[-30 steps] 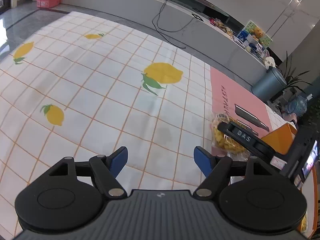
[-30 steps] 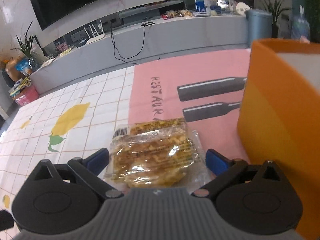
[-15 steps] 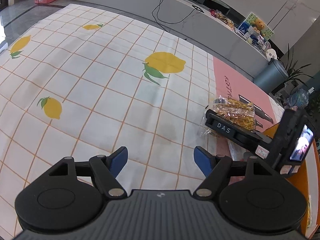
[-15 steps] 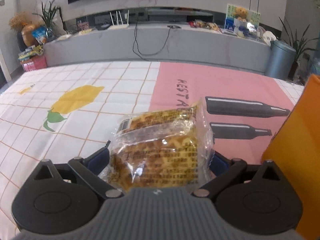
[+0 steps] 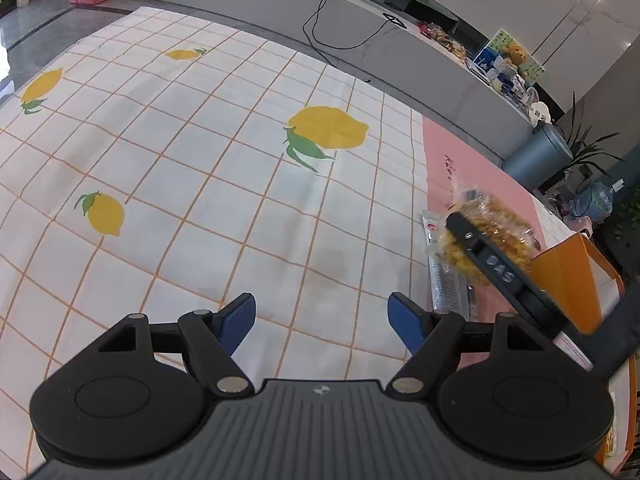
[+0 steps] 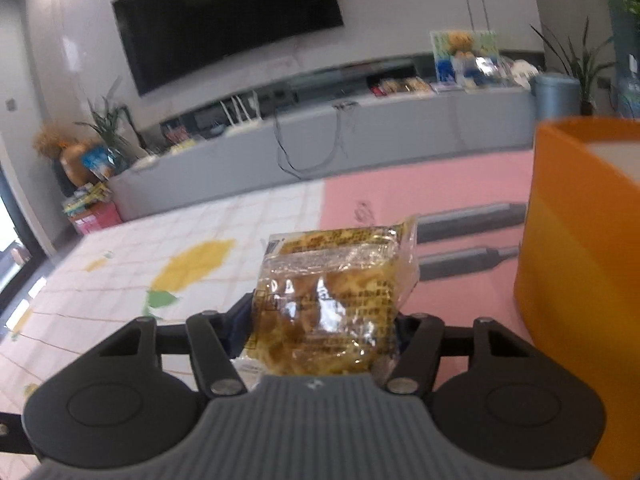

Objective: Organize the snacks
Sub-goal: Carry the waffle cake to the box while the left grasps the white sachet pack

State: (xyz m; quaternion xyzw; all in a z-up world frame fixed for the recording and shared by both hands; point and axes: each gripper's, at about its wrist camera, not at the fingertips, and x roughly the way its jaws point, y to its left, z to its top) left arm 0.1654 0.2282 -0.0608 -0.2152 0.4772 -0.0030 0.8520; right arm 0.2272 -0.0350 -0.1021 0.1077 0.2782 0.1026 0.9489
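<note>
Lifted off the cloth since a second ago, the snack packet point(image 6: 332, 300) sits clamped between my right gripper point(image 6: 324, 328) fingers at lower centre, beside the orange box point(image 6: 580, 264); my left gripper point(image 5: 322, 318) gapes, holding nothing.

A home living room. A large TV point(image 6: 228, 20) hangs on the wall above a long grey media bench point(image 6: 320, 140) carrying a router point(image 6: 242, 114), cables and a teddy bear point(image 6: 460, 46). Potted plants point(image 6: 108, 120) stand at the sides, and a lemon-print cloth point(image 5: 200, 160) covers the tabletop.
</note>
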